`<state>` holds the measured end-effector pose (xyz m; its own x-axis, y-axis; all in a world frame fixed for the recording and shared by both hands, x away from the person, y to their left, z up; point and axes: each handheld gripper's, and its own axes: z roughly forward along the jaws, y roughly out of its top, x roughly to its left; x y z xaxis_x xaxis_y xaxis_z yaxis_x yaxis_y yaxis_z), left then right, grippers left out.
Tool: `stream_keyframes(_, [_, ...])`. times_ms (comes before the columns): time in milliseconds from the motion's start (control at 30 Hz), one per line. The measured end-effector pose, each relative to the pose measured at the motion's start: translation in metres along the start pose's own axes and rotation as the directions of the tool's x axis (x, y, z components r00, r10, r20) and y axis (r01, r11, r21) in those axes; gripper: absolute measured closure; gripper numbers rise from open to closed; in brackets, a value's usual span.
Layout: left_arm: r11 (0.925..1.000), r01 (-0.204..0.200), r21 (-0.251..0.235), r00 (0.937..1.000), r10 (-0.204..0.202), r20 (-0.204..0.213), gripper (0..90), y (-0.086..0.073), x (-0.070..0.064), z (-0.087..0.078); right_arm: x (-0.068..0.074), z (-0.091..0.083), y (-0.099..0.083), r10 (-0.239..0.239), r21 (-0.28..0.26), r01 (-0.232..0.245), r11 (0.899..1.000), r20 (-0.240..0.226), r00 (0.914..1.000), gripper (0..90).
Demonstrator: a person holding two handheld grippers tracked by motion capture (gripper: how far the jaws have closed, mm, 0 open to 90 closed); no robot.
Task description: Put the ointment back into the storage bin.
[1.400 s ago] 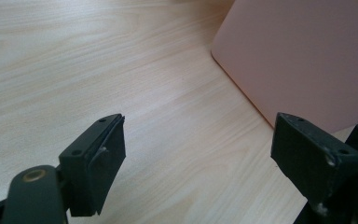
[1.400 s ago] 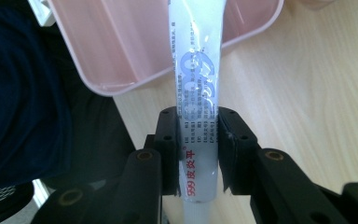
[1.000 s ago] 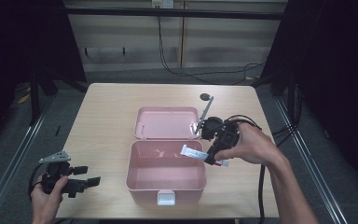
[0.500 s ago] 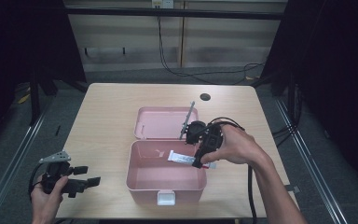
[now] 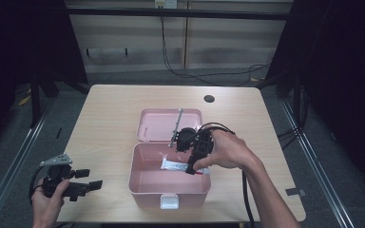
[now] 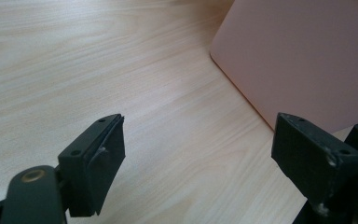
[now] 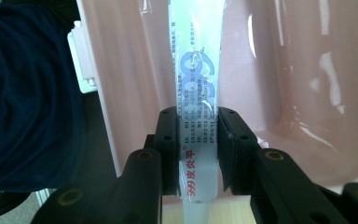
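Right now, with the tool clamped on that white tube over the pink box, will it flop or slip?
The white tube looks soft and flat, so probably light and slightly bendy. Its glossy skin may slip, though the right tool pinches it squarely. Flat, it shouldn't roll in the pink box.

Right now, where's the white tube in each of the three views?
High view: white tube lies low in the pink box, at the right gripper.
Left gripper view: not in it.
Right gripper view: centre, between the fingers.
Shared landmark: the pink box.
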<state>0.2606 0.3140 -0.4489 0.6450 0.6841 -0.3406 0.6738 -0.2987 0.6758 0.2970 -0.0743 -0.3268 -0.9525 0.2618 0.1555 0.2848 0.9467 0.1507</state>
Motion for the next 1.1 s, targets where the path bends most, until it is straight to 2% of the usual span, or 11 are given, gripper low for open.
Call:
stream_keyframes(133, [1.0, 0.0, 0.0, 1.0, 0.0, 0.0, 17.3, 0.0, 0.0, 0.0, 0.0, 0.006, 0.005, -0.024, 0.004, 0.024, 1.0, -0.009, 0.9997, 71.3])
stream_keyframes(267, [1.0, -0.001, 0.0, 1.0, 0.001, 0.0, 17.3, 0.0, 0.0, 0.0, 0.001, 0.009, 0.01, -0.022, 0.012, 0.022, 1.0, -0.019, 0.9996, 71.3])
stream_keyframes(633, [1.0, -0.002, 0.0, 1.0, 0.002, -0.001, 17.3, 0.0, 0.0, 0.0, 0.003, 0.026, 0.022, -0.052, 0.034, 0.054, 0.998, -0.045, 0.9976, 71.3])
stream_keyframes(1100, [1.0, -0.002, -0.002, 1.0, 0.002, -0.001, 17.3, 0.0, 0.0, 0.0, 0.005, 0.051, 0.031, -0.098, 0.077, 0.104, 0.992, -0.078, 0.9921, 71.3])
